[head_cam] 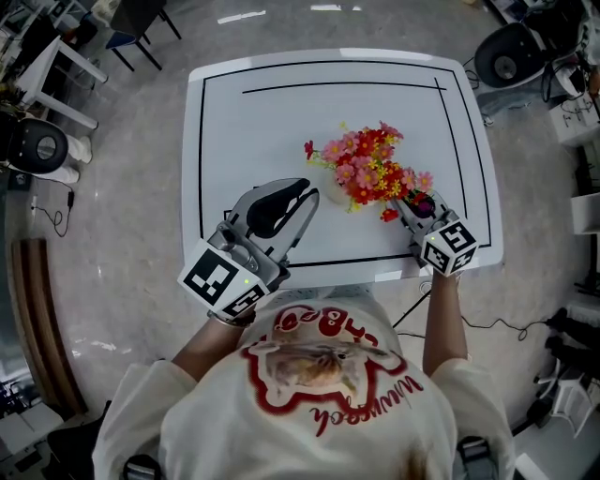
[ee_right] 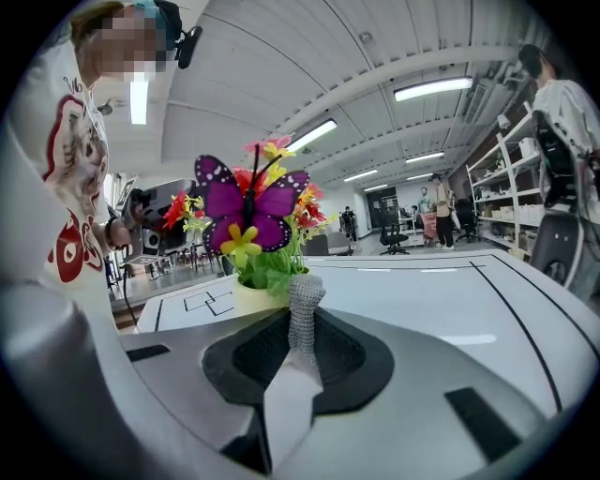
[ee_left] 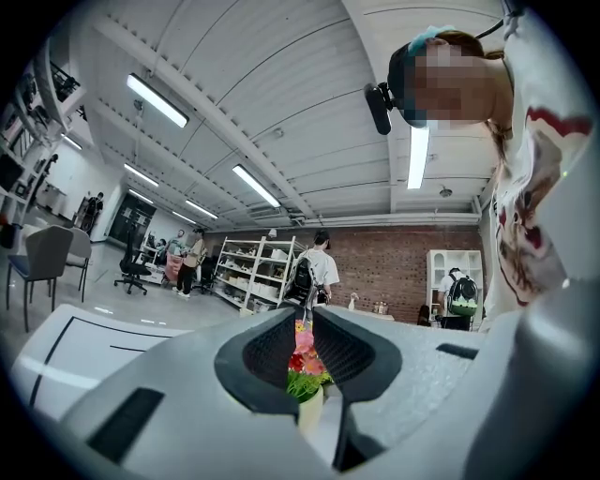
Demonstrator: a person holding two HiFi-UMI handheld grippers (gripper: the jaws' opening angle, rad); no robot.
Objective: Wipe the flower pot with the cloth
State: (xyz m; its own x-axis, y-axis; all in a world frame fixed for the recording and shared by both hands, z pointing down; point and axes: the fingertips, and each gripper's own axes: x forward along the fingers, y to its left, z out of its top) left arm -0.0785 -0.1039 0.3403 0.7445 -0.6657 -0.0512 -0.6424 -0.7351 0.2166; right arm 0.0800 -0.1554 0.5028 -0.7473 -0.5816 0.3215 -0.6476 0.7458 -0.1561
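Observation:
A cream flower pot full of pink, red and yellow artificial flowers stands on the white table, right of centre. My left gripper points at the pot from its left, shut and empty. In the left gripper view the pot shows through the slit between the shut fingers. My right gripper sits close under the flowers on the right, shut on a strip of grey knitted cloth. In the right gripper view the cloth stands up just in front of the pot, below a purple butterfly.
Black lines are marked on the table, and its near edge lies right in front of the person. Chairs, a round black device and cables stand on the floor around. People and shelves are far back in the room.

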